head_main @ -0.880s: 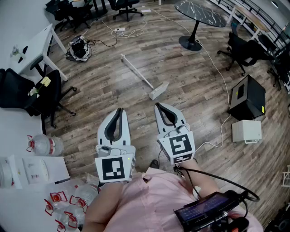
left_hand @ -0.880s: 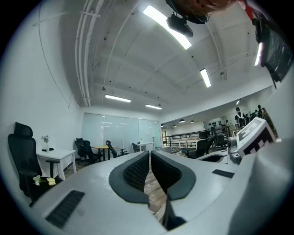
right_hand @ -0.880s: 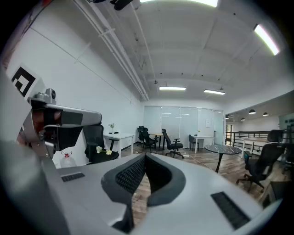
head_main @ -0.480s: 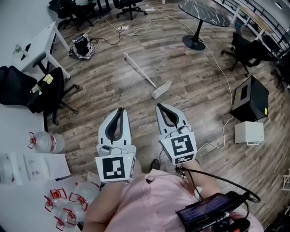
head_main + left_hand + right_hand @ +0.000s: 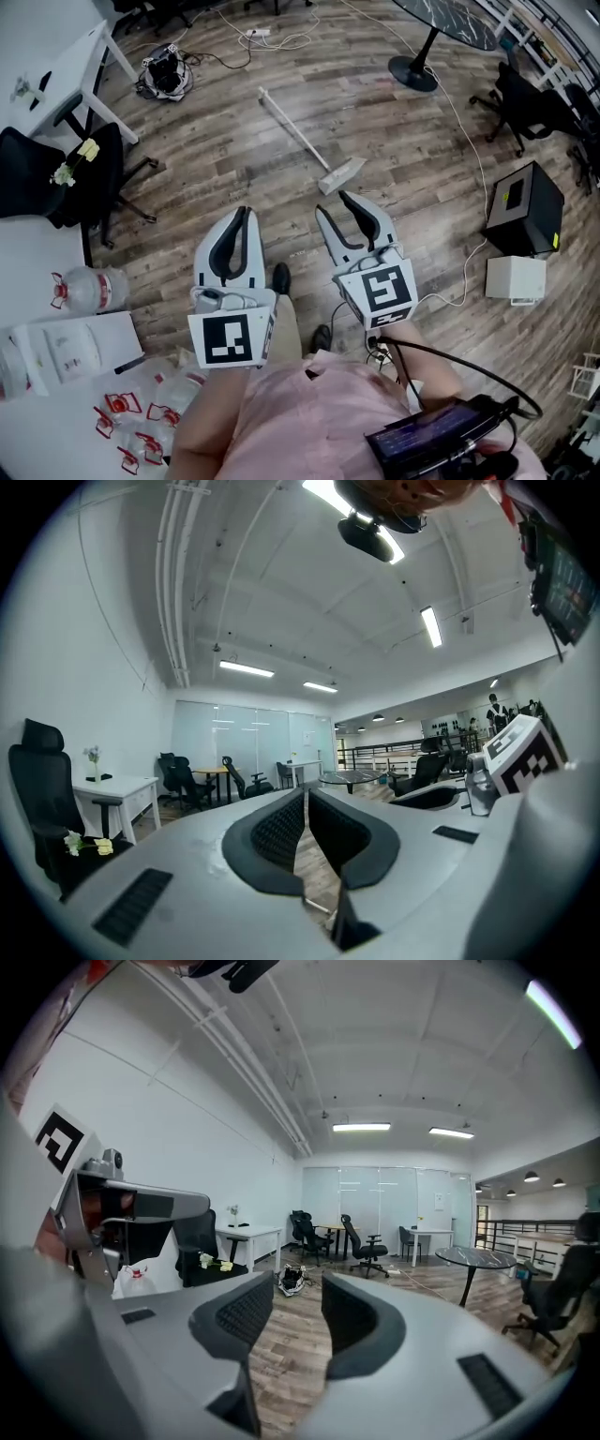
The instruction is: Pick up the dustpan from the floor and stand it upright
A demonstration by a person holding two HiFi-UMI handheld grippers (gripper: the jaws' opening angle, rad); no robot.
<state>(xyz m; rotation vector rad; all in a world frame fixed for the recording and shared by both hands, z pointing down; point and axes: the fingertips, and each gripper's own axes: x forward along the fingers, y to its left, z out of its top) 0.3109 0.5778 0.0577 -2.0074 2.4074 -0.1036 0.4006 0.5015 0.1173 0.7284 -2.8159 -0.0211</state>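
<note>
**Dustpan flat on floor, grippers above it**

Dustpan lying on wood floor, long handle running up-left. Left gripper low centre, jaws together. Right gripper beside it, jaws apart, tips just below pan in frame. Black chair & desk at left, bottle lower left. Black box & white box at right.

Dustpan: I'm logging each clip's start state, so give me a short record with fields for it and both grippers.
dustpan: lying flat on the floor, handle pointing away from the person, untouched
left gripper: fingers together, empty, above the floor
right gripper: fingers apart, empty, nearer the dustpan but short of it
task state: pickup not yet begun
</note>
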